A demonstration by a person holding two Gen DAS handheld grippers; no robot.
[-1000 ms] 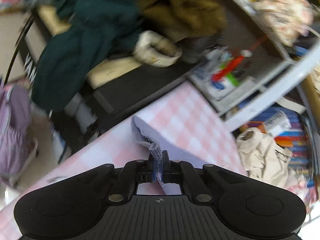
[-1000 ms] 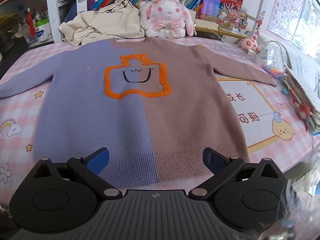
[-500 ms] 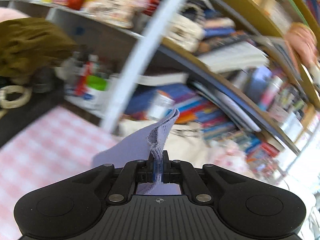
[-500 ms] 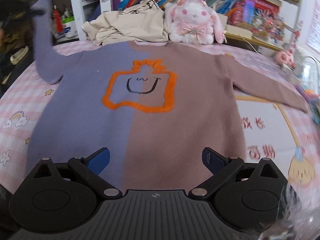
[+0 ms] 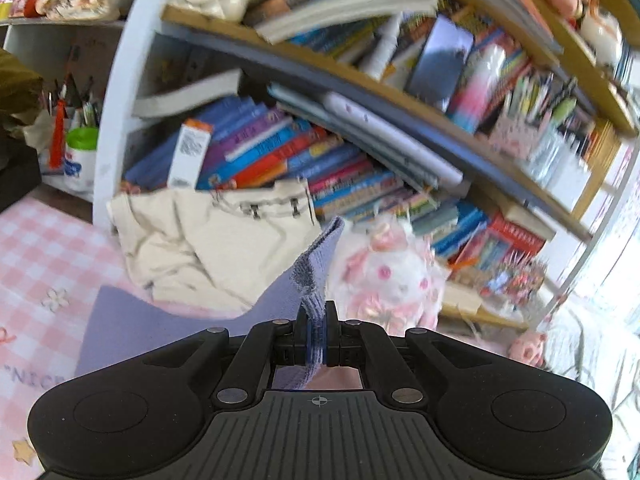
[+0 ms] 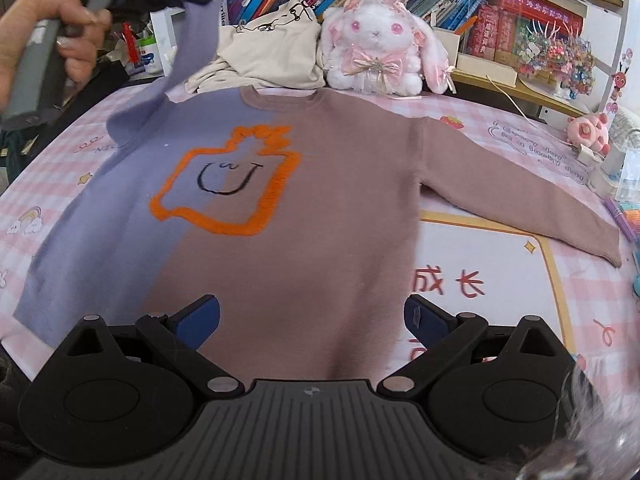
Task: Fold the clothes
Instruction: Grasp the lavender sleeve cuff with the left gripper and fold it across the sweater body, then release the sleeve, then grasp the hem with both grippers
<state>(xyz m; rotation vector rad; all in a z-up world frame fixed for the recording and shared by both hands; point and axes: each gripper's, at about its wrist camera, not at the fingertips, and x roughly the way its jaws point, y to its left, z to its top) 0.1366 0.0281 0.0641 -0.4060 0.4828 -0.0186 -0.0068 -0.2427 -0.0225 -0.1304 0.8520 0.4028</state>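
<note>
Left sleeve fold under way, cuff lifted.

Left gripper (image 5: pixel 316 340) clamped on purple cuff (image 5: pixel 316 280), held high above the table (image 6: pixel 500 240); sweater (image 6: pixel 300 220) lies flat, face up. Right gripper (image 6: pixel 312 316) wide apart, empty, over the hem. Next, by my read: carry cuff across the chest, lay flat, release. Beige garment (image 6: pixel 264 60) and plush bunny (image 6: pixel 376 52) touch the collar; keep the sleeve off them.

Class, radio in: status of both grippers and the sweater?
Left gripper shut on lilac sleeve, lifted. Right gripper open above lilac-and-brown knit sweater. Brown sleeve flat.
</note>
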